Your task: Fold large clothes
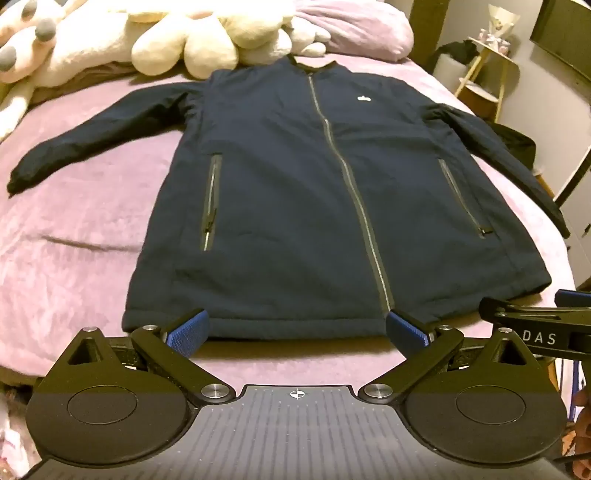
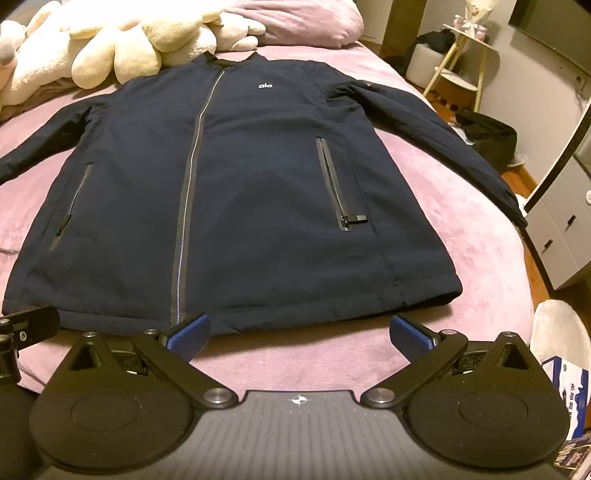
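A dark navy zip jacket (image 1: 295,192) lies flat and face up on a pink bed cover (image 1: 85,221), collar at the far end, both sleeves spread out to the sides. In the right wrist view the same jacket (image 2: 258,184) shows a small white logo on the chest. My left gripper (image 1: 297,330) hovers wide open just before the jacket's near hem, left of the zip's lower end, nothing between its blue pads (image 1: 188,332). My right gripper (image 2: 299,332) is open too, over the hem's right half. Each gripper shows at the edge of the other's view.
Cream plush toys (image 1: 192,33) and a pink pillow (image 1: 354,26) lie beyond the collar. To the right of the bed stand a small wooden side table (image 2: 461,70), a dark bag (image 2: 487,136) and white drawers (image 2: 561,236). The right sleeve hangs near the bed's edge.
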Motion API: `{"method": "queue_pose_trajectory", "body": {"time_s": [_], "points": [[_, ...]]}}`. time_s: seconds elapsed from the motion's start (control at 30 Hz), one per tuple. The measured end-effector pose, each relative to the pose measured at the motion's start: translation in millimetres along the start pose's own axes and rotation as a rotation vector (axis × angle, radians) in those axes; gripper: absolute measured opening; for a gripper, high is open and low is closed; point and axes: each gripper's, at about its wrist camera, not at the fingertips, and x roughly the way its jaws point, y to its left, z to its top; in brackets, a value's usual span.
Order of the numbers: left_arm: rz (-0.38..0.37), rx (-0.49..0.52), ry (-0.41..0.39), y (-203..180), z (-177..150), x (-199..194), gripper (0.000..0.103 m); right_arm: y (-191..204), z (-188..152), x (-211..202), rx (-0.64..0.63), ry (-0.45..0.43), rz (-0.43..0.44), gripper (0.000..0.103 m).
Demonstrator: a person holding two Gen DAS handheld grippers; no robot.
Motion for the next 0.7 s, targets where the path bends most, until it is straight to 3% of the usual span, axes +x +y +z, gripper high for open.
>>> {"method": "queue_pose_trajectory", "body": {"time_s": [0.7], "points": [[0.017,-0.004,0.021,0.6,-0.5,2.9,0.103,-2.0,-2.3,-0.7,-0.003,-0.006,0.001,0.103]]}}
